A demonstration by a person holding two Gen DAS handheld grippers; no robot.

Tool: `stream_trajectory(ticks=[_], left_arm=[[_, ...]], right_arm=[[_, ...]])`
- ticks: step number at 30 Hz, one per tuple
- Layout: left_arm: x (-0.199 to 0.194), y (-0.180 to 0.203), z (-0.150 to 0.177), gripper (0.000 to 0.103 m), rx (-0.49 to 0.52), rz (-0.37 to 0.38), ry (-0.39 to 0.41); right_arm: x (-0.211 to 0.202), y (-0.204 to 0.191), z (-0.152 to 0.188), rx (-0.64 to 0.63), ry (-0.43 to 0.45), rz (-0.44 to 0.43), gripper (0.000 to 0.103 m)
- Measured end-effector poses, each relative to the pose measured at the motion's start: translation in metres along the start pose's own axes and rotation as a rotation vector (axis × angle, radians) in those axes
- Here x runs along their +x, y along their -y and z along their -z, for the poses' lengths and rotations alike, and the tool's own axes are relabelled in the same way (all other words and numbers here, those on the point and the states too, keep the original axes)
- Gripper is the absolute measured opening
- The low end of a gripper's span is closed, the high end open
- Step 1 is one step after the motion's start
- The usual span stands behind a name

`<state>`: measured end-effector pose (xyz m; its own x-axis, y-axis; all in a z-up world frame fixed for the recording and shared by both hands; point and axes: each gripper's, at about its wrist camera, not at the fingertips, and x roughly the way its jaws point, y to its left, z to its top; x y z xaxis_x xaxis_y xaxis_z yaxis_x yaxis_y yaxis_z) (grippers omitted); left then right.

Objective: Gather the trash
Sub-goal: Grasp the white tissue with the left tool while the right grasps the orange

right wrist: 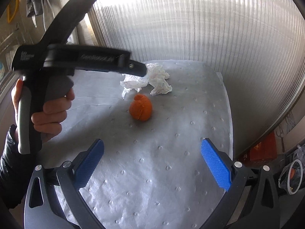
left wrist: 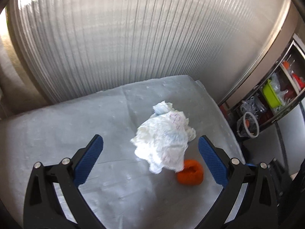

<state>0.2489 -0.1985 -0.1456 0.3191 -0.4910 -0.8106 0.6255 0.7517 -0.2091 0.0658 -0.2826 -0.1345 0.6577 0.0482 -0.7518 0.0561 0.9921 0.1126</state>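
Observation:
A crumpled white tissue (left wrist: 164, 143) lies on the grey dimpled mat (left wrist: 57, 129), partly covering an orange peel (left wrist: 190, 173). My left gripper (left wrist: 150, 139) is open, its blue pads wide apart on either side of the tissue. In the right wrist view the tissue (right wrist: 158, 82) sits at the far end of the mat (right wrist: 190, 152), with the peel (right wrist: 140, 110) just in front of it. A hand (right wrist: 49, 112) holds the left gripper's black frame (right wrist: 85, 59), whose tip hangs over the tissue. My right gripper (right wrist: 152, 141) stays open and holds nothing, well short of the peel.
A ribbed translucent wall (left wrist: 133, 38) rises right behind the mat. A bagged bin with a white ring (left wrist: 247, 126) stands off the mat's right edge, below a shelf holding a green tub (left wrist: 270, 95). A reddish box (right wrist: 263, 148) sits on the floor at right.

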Motion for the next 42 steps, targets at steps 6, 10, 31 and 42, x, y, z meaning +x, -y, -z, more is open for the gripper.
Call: stream_trajectory(ticks=[6,10,31,42], left_arm=[[0.023,0.018,-0.013,0.095,-0.028,-0.039,-0.053],[0.039,0.025,-0.014,0.072,-0.036,-0.090,-0.100],[-0.030,-0.005,0.005,0.030,-0.097,-0.115,0.022],[-0.073,-0.041,0.053,0.031,-0.152,-0.194,0.047]], right_arm=[[0.007,0.003,-0.007,-0.006,-0.009,0.012,0.101],[0.009,0.000,-0.012,-0.008,-0.004,0.008,0.101],[0.025,-0.021,-0.032,-0.067,-0.004,0.063,0.101],[0.053,-0.020,-0.043,-0.077,-0.050,0.059,0.092]])
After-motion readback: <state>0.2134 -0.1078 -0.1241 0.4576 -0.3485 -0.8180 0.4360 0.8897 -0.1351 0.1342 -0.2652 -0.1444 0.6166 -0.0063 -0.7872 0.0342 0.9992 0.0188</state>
